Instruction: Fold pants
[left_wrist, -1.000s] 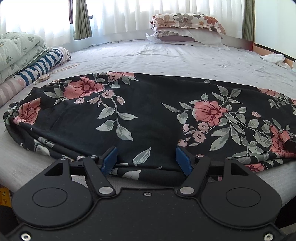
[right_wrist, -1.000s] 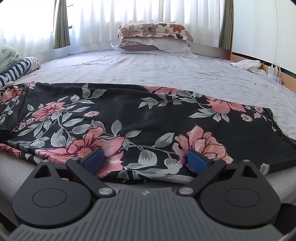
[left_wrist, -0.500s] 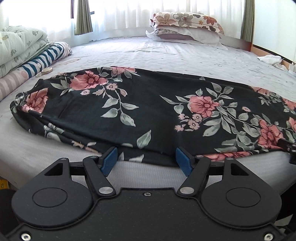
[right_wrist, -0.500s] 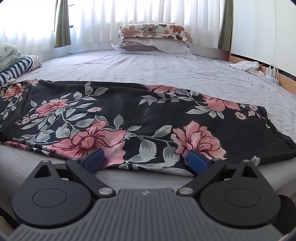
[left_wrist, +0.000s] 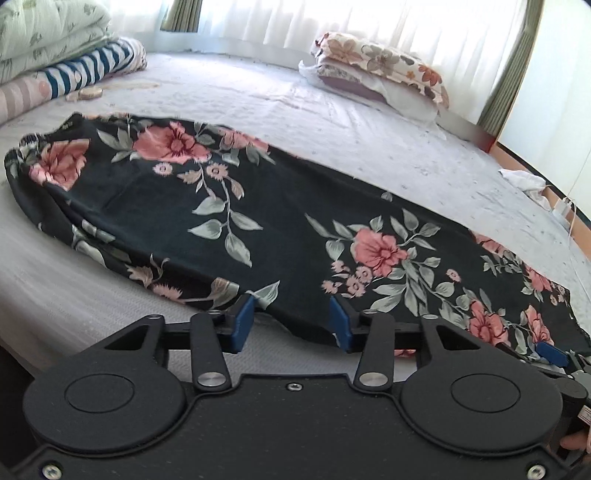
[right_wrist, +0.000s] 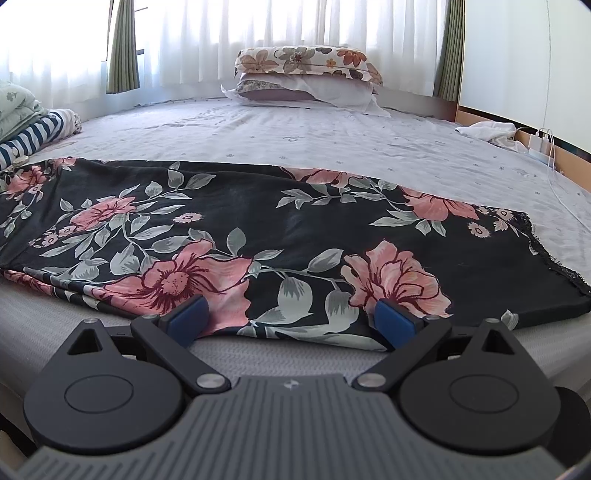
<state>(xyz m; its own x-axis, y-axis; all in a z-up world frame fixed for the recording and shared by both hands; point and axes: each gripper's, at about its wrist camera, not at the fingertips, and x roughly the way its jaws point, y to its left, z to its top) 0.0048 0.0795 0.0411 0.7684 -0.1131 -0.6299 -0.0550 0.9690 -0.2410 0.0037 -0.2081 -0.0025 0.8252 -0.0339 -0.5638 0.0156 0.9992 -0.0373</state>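
The bed (right_wrist: 332, 147) fills both views. Black floral pants (right_wrist: 258, 229) lie folded lengthwise across mid-frame. The left gripper (left_wrist: 291, 319) at lower centre is closing, the pants' near hem between its jaws. The right gripper (right_wrist: 291, 321) stands open at that hem.

My left gripper (left_wrist: 291, 319) has rolled and lifted, so the pants (left_wrist: 229, 206) now slant across its view, with the waistband end off to the upper left. Its jaws are closing, the blue pads nearer each other than before, with the pants' near edge between them. A blue pad of my right gripper (left_wrist: 550, 352) now shows low to its right.
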